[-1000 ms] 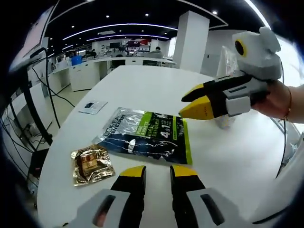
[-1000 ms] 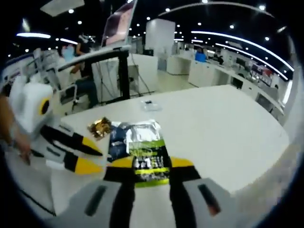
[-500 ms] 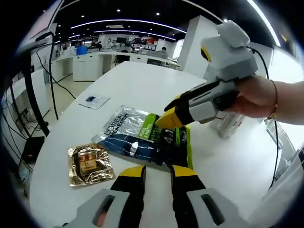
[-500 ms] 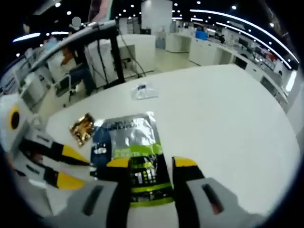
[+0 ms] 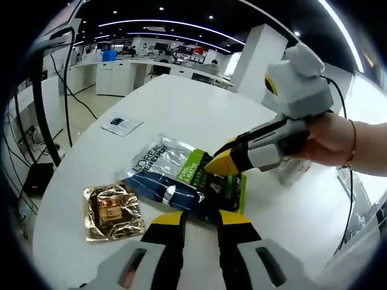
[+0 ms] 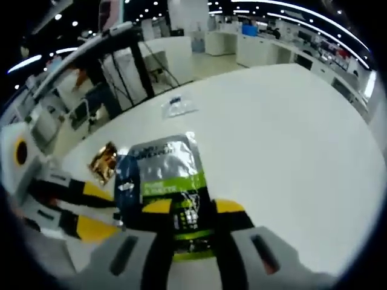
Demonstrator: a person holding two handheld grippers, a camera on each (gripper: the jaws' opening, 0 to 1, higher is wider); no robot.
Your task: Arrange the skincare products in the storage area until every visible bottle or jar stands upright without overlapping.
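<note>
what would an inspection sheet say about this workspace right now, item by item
surface: white table, mostly bare
job's things: silver-and-green pouch lying flat; gold sachet flat beside it; pale bottle partly hidden behind the hand
clutter: small blue-and-white packet farther back
grippers: right gripper closing around the pouch's green end; left gripper open, just short of the pouch
cables: black cables off the table edge
surroundings: open office, white counters, pillar

left gripper view: low, near table | right gripper view: opposite side | shared: foil pouch
</note>
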